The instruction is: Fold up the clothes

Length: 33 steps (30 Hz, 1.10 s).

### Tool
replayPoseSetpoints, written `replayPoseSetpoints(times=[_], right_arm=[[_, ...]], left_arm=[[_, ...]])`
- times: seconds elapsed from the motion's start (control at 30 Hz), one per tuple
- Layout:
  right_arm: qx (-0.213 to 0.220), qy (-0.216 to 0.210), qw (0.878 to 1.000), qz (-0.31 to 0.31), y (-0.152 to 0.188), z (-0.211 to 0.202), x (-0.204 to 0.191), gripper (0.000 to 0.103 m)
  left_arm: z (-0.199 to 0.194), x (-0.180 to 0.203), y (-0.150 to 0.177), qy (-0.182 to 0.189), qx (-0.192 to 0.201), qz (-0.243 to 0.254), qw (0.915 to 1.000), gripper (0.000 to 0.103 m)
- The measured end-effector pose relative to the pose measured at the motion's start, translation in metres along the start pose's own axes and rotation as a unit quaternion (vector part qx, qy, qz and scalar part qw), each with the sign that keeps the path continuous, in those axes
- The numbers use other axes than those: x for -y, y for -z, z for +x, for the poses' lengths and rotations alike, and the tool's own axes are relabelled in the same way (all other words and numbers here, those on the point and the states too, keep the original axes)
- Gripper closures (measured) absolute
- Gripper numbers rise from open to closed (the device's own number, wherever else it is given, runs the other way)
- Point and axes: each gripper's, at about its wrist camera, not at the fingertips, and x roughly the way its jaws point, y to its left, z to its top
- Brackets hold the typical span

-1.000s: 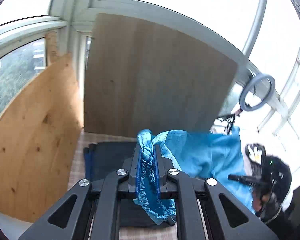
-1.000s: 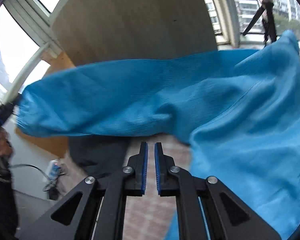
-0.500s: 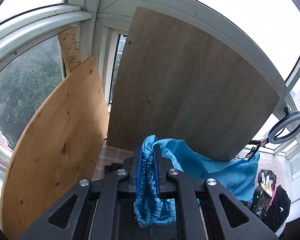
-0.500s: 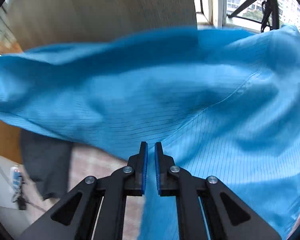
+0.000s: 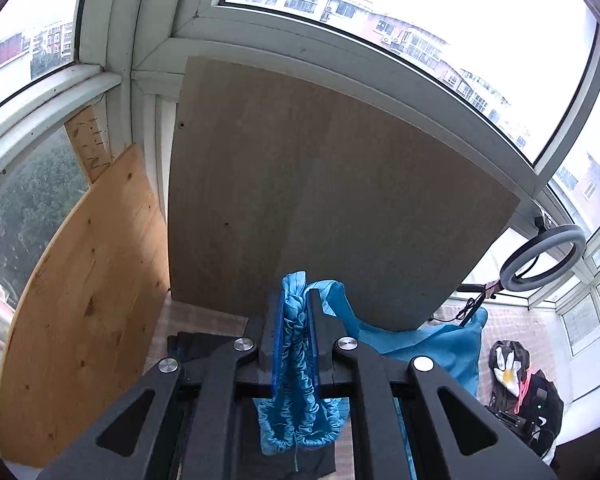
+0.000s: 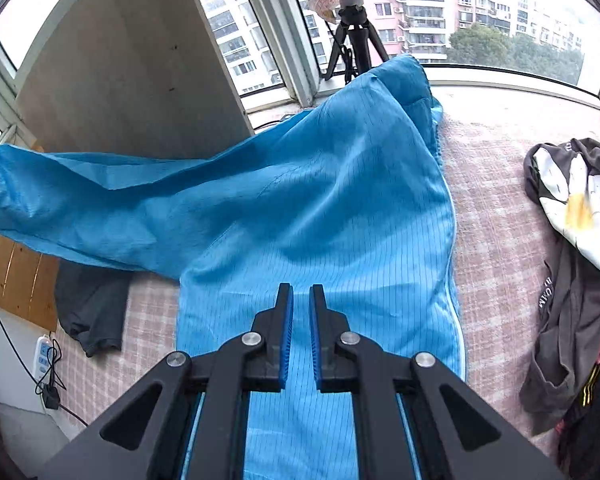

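- Left tongs (image 5: pixel 296 312) were clamped on the gathered elastic cuff (image 5: pixel 298 360) of the blue jacket (image 6: pixel 312 216); the cuff bunched between the pads, with a loop hanging below them.
- Right tongs (image 6: pixel 300 304) stood with only a narrow gap between the blue pads, nothing in it; they hovered over the jacket body.
- Jacket body lay flat on the checked cloth (image 6: pixel 496 216) directly under the right tongs; one sleeve (image 6: pixel 60 192) stretched out to the left, lifted clear of the surface, cuff at the far left edge of the right wrist view.
- Dark garment (image 6: pixel 92 308) lay on the cloth beneath the raised sleeve, partly covered by it.
- A heap of dark clothes with a white flower print (image 6: pixel 572 200) sat at the right, apart from the jacket.
- White power strip (image 6: pixel 42 354) with cables was at lower left, off the cloth.
- Farther back: a grey board (image 5: pixel 320 200) leaned upright, a pale wooden board (image 5: pixel 84 300) to its left.
- Behind these, a tripod (image 6: pixel 354 40) and a ring light (image 5: pixel 542 258) stood by the windows.
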Motion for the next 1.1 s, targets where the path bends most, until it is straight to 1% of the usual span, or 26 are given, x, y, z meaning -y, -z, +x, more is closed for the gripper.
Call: replayPoseSetpoints(times=[0.07,0.17,0.27,0.37,0.4,0.47,0.53,0.63,0.67,0.73,0.8,0.87,0.93,1.03,1.07,1.1], right_arm=[[-0.006,-0.023,0.999,-0.025,-0.004,0.009,-0.002,0.094],[-0.009,-0.059,0.995,-0.075,-0.012,0.019,-0.009,0.095],[-0.008,-0.109,0.989,-0.099,-0.016,0.020,-0.006,0.095],[-0.003,-0.143,0.986,-0.090,-0.016,0.008,0.022,0.095],[-0.002,-0.154,0.984,-0.086,-0.016,0.004,0.031,0.094],[0.002,-0.161,0.983,-0.083,-0.015,-0.007,0.054,0.095],[0.007,-0.167,0.983,-0.077,-0.012,-0.018,0.079,0.095],[0.016,-0.169,0.984,-0.055,-0.006,-0.031,0.119,0.095],[0.018,-0.166,0.985,-0.049,-0.003,-0.035,0.130,0.095],[0.022,-0.157,0.987,-0.040,0.004,-0.042,0.150,0.094],[0.025,-0.149,0.988,-0.031,0.010,-0.050,0.171,0.095],[0.024,-0.149,0.988,-0.023,0.015,-0.053,0.184,0.094],[0.022,-0.148,0.989,-0.016,0.018,-0.054,0.194,0.094],[0.016,-0.144,0.989,-0.008,0.020,-0.048,0.201,0.094],[0.013,-0.145,0.989,-0.005,0.021,-0.045,0.201,0.094],[0.009,-0.147,0.989,-0.003,0.021,-0.042,0.202,0.094]], left_arm=[[-0.003,0.030,0.002,-0.012,0.001,0.008,0.9999,0.094],[-0.006,0.095,0.008,-0.034,-0.011,0.031,0.9989,0.094],[-0.007,0.178,0.018,-0.051,-0.021,0.067,0.9962,0.094],[-0.004,0.273,0.029,-0.052,-0.027,0.109,0.9923,0.094],[-0.002,0.304,0.032,-0.044,-0.028,0.120,0.9914,0.093],[0.002,0.367,0.038,-0.026,-0.030,0.142,0.9891,0.093],[0.013,0.426,0.051,-0.002,-0.037,0.171,0.9846,0.093],[0.040,0.499,0.076,0.038,-0.061,0.209,0.9753,0.093],[0.051,0.516,0.085,0.047,-0.069,0.217,0.9726,0.093],[0.076,0.539,0.098,0.065,-0.091,0.222,0.9686,0.093],[0.100,0.549,0.108,0.078,-0.115,0.214,0.9670,0.093],[0.118,0.551,0.116,0.090,-0.130,0.206,0.9656,0.093],[0.126,0.549,0.120,0.102,-0.139,0.200,0.9645,0.093],[0.141,0.543,0.125,0.108,-0.146,0.180,0.9668,0.093],[0.151,0.543,0.130,0.111,-0.153,0.172,0.9668,0.092],[0.163,0.541,0.138,0.106,-0.173,0.170,0.9643,0.090]])
